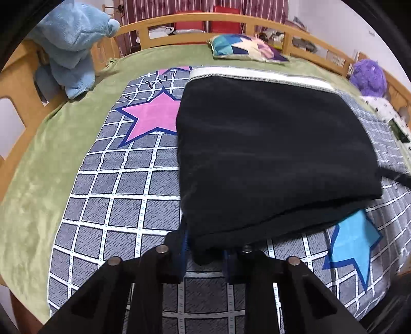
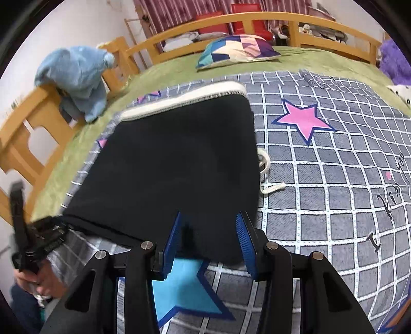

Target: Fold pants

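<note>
Clearly the black pants lie folded on the star-print blanket. Left gripper pinches the near corner; right gripper stands half open astride the near edge. Lift both corners evenly to keep layers aligned.

Pants: lay folded on the blanket, waistband at the far edge, fold at the near edge.
Blanket: was spread on the bed.
Drawstring: stuck out from the right side of the pants onto the blanket.
Pillow: lay on the bed behind the pants, before the headboard rail.
Plush toy: sat at the bed's left rail, far left of the pants.
Left tool: stood at the near left corner of the pants, cloth between its fingers.
Right tool: stood at the near edge of the pants, cloth between its fingers, right of the left tool.
</note>
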